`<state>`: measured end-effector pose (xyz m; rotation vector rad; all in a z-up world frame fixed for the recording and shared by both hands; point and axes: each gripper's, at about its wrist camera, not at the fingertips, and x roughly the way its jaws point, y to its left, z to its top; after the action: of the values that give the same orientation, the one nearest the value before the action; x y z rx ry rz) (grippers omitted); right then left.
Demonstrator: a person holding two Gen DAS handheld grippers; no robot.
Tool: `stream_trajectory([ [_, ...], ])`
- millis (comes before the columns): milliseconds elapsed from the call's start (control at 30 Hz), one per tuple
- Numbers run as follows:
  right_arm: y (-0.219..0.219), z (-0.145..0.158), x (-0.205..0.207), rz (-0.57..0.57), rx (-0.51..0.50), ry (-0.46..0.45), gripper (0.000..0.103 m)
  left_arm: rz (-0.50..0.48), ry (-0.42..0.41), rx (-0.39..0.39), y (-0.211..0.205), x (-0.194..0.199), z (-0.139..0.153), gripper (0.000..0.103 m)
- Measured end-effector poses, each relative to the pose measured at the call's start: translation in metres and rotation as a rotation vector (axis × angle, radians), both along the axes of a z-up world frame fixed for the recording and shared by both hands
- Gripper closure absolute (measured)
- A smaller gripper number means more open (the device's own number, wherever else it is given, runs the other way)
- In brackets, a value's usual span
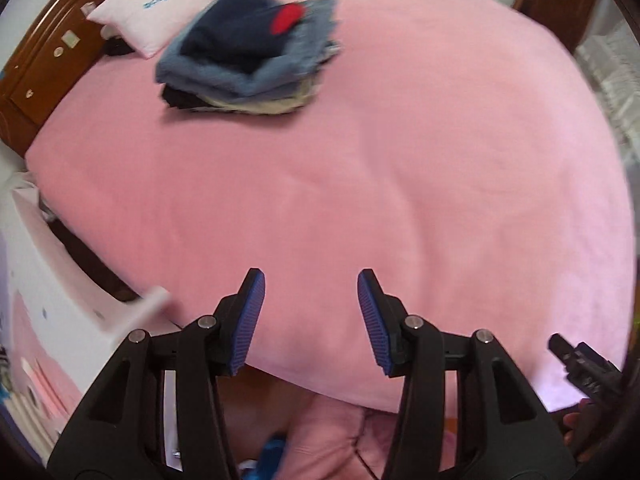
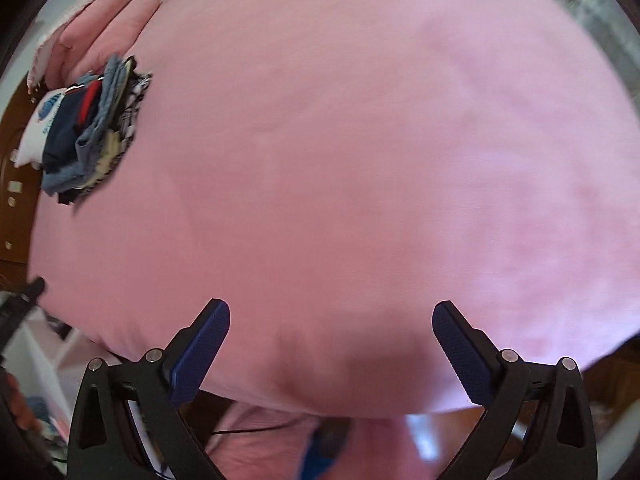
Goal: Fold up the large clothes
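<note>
The left gripper [image 1: 311, 320] hangs over the near edge of the bed with its blue-padded fingers [image 1: 250, 320] spread apart and nothing between them; the right gripper [image 2: 331, 354] sits likewise over the near edge, its jaws spread even wider and just as bare. Both seem held low and ready at the bedside because, as I judge it, one garment is finished and the next has yet to be fetched. Ahead of both lies the pink bedsheet [image 1: 400, 168], a broad smooth stretch that would serve as the folding surface. The task's clothes show as a stack of folded clothes [image 1: 248, 64] far up the bed near the headboard [image 1: 36, 80], well apart from either gripper, parked there, I think, to leave the middle free. The stack is layered: a navy piece with a red patch on top, grey-blue denim-like cloth beneath, then pale and dark layers at the bottom, edges roughly squared though blurred. A white cushion [image 1: 148, 8] with a blue print lies just beside it, and pink pillows [image 2: 100, 24] lie beyond. Below the bed edge something blue shows, too blurred to name
</note>
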<state>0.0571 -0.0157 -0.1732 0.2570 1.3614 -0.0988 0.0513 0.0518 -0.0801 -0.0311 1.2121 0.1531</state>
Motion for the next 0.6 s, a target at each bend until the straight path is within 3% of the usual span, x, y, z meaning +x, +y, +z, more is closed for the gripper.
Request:
stream_trajectory([
  [100, -0.028, 0.024, -0.02, 0.044, -0.112, -0.012, 0.0, -0.039, -0.02, -0.033, -0.049, -0.019, 0.016, 0.058],
  [200, -0.049, 0.044, -0.035, 0.075, -0.157, -0.017, 0.0, -0.067, 0.023, -0.114, -0.087, -0.033, 0.018, 0.058],
  [267, -0.053, 0.056, -0.04, 0.076, -0.142, -0.029, 0.0, -0.08, 0.024, -0.129, -0.106, -0.041, 0.021, 0.058],
  [433, -0.049, 0.082, -0.049, 0.067, -0.05, -0.01, 0.0, -0.157, 0.039, -0.025, -0.153, -0.061, 0.028, 0.058],
  [600, -0.045, 0.116, -0.064, 0.087, 0.021, -0.028, 0.0, -0.257, 0.039, -0.055, -0.18, -0.075, 0.052, 0.058],
])
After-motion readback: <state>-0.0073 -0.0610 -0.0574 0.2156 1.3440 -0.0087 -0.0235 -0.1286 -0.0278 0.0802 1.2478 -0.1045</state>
